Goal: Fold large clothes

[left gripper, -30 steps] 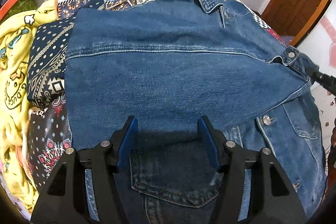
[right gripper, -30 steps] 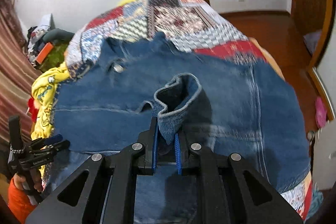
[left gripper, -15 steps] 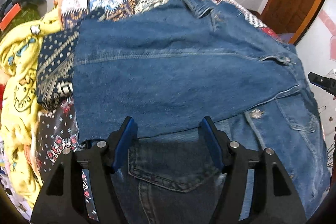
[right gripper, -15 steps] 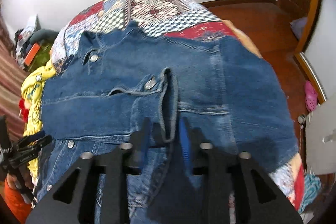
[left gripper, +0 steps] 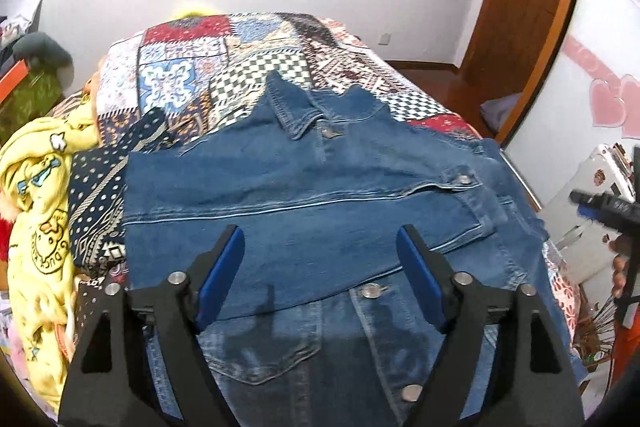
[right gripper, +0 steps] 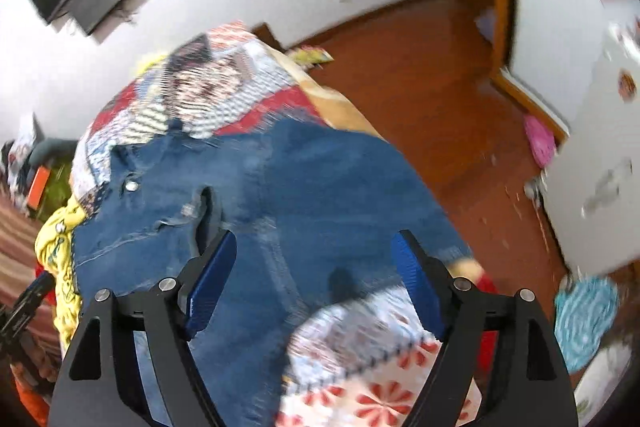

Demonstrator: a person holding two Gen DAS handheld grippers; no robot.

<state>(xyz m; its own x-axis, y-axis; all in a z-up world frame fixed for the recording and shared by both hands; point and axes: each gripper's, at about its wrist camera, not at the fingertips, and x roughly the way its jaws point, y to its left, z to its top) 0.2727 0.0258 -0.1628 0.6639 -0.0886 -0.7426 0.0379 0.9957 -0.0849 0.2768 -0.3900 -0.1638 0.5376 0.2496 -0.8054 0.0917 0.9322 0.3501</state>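
left gripper (left gripper: 320,271): wide open, holding nothing, bottom center over the jacket | right gripper (right gripper: 314,277): wide open too, nothing in it | denim jacket (left gripper: 304,211): spread mid-frame on the patchwork bedspread (left gripper: 224,67), sleeve folded across its front | yellow cloth (left gripper: 36,195): far left

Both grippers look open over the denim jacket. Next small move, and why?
Probably bring the right gripper down to the unfolded right side of the denim jacket and pinch its edge. Both grippers are open and empty; the left gripper hovers over the sleeve already laid across the front, while in the right wrist view the jacket's far side lies spread flat on the patchwork quilt.
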